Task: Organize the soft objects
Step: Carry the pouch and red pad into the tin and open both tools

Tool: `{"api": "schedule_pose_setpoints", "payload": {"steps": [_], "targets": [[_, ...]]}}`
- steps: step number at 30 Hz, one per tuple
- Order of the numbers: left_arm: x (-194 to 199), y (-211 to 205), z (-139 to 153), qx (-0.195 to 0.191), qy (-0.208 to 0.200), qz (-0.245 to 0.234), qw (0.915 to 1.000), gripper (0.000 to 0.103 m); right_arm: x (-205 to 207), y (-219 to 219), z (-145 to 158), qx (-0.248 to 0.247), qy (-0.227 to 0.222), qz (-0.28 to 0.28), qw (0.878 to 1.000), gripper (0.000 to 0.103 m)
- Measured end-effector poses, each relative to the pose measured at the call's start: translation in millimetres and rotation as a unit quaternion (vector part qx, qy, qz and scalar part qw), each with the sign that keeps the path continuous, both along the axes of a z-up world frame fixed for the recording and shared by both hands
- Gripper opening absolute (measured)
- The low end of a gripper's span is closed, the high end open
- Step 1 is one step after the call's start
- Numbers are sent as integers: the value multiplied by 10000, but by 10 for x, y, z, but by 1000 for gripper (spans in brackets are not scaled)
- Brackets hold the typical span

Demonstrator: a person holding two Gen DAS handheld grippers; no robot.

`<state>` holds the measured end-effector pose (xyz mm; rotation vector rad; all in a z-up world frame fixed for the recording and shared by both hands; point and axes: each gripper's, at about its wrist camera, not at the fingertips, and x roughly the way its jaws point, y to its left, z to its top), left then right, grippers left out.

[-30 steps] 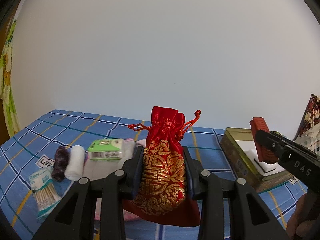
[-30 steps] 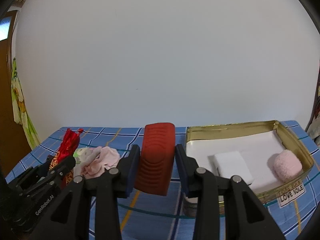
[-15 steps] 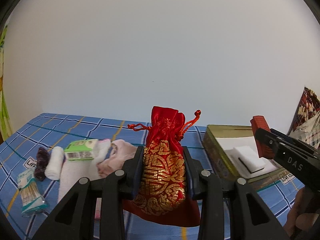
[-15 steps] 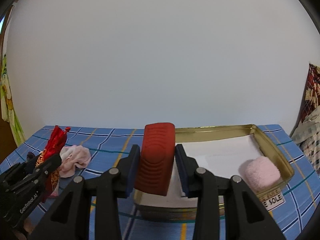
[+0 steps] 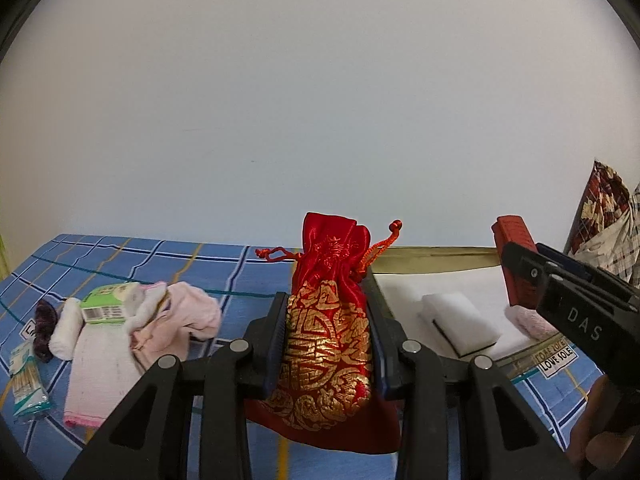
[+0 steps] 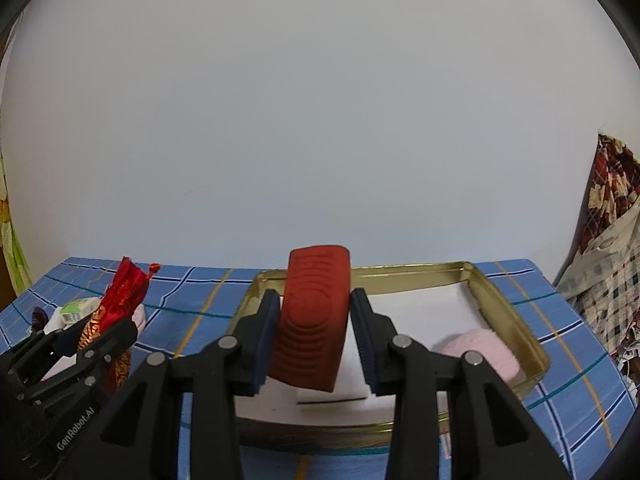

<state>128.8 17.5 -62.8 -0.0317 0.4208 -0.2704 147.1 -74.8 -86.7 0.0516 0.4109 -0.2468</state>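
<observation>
A red drawstring pouch [image 5: 328, 320] with gold pattern is pinched upright between the pads of the left gripper [image 5: 327, 334], its gathered neck and red cord standing above the fingertips. A ribbed red block [image 6: 314, 320] is clamped in the same way between the pads of the right gripper [image 6: 316, 336], and it is held over the near left part of a shallow gold tin [image 6: 516, 312]. The tin is set on a blue checked tablecloth [image 5: 224, 264], towards the right end of the table, and its floor is lined in white. Inside it, a white sponge pad [image 5: 460, 320] is seen near the middle and a pink fluffy puff [image 6: 480, 346] towards the right wall. A label reading LOVE SOLE [image 5: 558, 360] is stuck beside the tin's near edge. Towards the left end of the cloth, a pink towel [image 5: 156, 320] is heaped, with a green packet [image 5: 106, 306] lying on it, a white roll [image 5: 66, 334] just beside that, a dark purple bundle [image 5: 42, 328] next to the roll, and a pack of cotton swabs [image 5: 26, 380] nearest the left edge. Patterned fabric [image 6: 604, 236] is seen hanging beyond the right edge of the table.
</observation>
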Motion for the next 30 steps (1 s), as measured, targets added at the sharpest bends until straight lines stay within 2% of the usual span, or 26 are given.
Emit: {"api": "schedule_pose_setpoints", "payload": {"steps": [15,30], "targets": [[311,-231,-262,34,-82,-448,9990,38,-154,-391,109,46,-65,-369,9993,37],[706,-201,-565,168,41,-700,9974,38,-219,-807,152,83,59,-755,9971,37]]}}
